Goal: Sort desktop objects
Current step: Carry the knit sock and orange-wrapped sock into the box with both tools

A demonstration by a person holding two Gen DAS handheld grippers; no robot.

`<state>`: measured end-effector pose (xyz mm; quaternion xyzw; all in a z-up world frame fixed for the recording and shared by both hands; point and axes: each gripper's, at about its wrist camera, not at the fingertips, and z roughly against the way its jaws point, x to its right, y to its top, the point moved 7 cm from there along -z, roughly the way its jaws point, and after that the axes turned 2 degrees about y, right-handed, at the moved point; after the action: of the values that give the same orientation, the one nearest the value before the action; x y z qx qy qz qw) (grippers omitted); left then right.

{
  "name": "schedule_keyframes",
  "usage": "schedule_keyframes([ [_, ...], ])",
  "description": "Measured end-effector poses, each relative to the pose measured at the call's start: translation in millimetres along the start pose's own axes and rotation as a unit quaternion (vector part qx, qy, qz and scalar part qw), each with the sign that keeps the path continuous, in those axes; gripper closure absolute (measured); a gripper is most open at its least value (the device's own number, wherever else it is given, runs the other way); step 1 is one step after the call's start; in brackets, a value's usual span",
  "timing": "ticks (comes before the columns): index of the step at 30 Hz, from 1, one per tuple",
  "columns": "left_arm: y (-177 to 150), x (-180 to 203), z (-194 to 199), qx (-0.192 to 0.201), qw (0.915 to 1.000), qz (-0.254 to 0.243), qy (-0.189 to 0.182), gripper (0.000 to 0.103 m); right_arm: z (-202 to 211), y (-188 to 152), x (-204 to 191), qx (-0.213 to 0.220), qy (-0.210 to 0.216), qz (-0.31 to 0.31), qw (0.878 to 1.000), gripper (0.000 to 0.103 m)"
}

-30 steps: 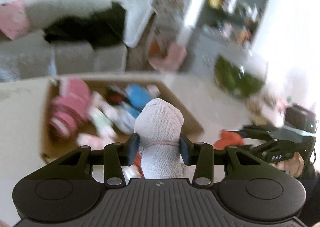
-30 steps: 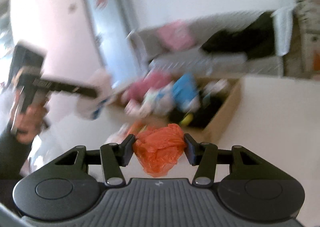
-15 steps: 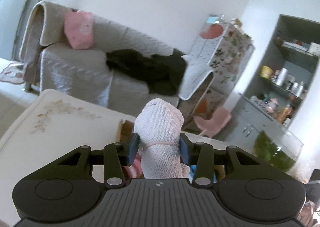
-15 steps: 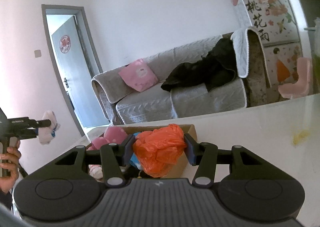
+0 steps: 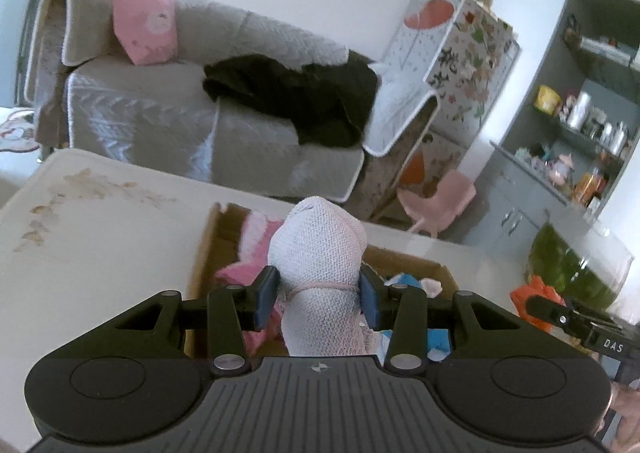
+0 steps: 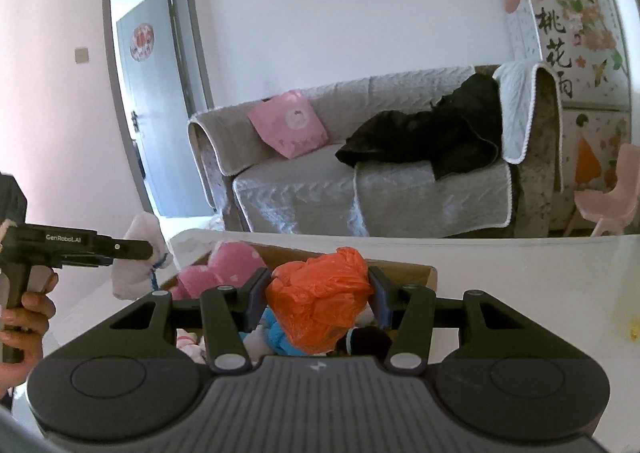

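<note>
My left gripper [image 5: 318, 295] is shut on a rolled white knitted sock [image 5: 318, 253] tied with a pink band, held over the near end of a cardboard box [image 5: 204, 237]. My right gripper [image 6: 318, 295] is shut on a crumpled orange plastic bag [image 6: 320, 301], above the same box [image 6: 424, 273]. The box holds a pink plush item [image 6: 224, 261], blue things and other soft items. In the right wrist view the left gripper [image 6: 132, 249] shows at the left edge with the white sock [image 6: 140, 253], gripped by a hand [image 6: 24, 313]. The left wrist view catches the right gripper [image 5: 560, 317] and orange bag [image 5: 532, 297] at the right.
The box stands on a white table [image 5: 100, 233] with brown stains. Behind it are a grey sofa [image 6: 360, 181] with a pink cushion and black clothing, a patterned cabinet [image 5: 460, 73], a pink chair [image 5: 440, 201], grey shelves [image 5: 592, 113], a glass bowl with greenery [image 5: 576, 265] and a door [image 6: 160, 93].
Both views rose from looking down into the box to looking across the room. The left gripper shifted sideways and rolled with the sock. Both grips are unchanged.
</note>
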<state>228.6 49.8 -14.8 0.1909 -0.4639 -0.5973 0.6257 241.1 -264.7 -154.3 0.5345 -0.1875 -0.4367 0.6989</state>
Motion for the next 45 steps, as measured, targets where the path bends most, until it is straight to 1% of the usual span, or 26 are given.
schedule_keyframes([
  [6,-12.7,24.0,-22.4,-0.022,0.9992,-0.034,0.0,0.053,-13.0,-5.9,1.1,-0.023,-0.011,0.002,1.0,0.055],
  [9,-20.2,33.3,-31.9,-0.031,0.9976,-0.06,0.012,0.053,-21.2,-7.5,1.2,-0.034,-0.019,-0.002,0.999,0.055],
  [14,-29.8,39.9,-45.1,-0.046,0.9958,-0.076,0.022,0.053,-31.8,-15.0,1.2,-0.053,-0.036,-0.001,0.998,0.055],
  [18,-31.5,42.4,-48.2,-0.045,0.9945,-0.087,0.037,0.053,-34.5,-19.0,1.3,-0.059,-0.046,-0.004,0.997,0.055],
  [21,-30.5,42.1,-47.7,-0.041,0.9939,-0.091,0.047,0.053,-36.3,-21.7,-0.1,-0.061,-0.059,0.006,0.996,0.055],
  [28,-29.2,40.9,-55.7,-0.035,0.9908,-0.107,0.075,0.053,-44.4,-21.0,-3.9,-0.055,-0.074,0.025,0.995,0.055],
  [35,-30.6,44.4,-60.5,-0.04,0.9901,-0.113,0.074,0.053,-50.8,-23.3,1.1,-0.062,-0.084,0.027,0.994,0.055],
  [45,-32.8,44.0,-65.0,-0.038,0.9883,-0.12,0.087,0.053,-53.9,-26.9,2.0,-0.063,-0.088,0.021,0.994,0.054],
])
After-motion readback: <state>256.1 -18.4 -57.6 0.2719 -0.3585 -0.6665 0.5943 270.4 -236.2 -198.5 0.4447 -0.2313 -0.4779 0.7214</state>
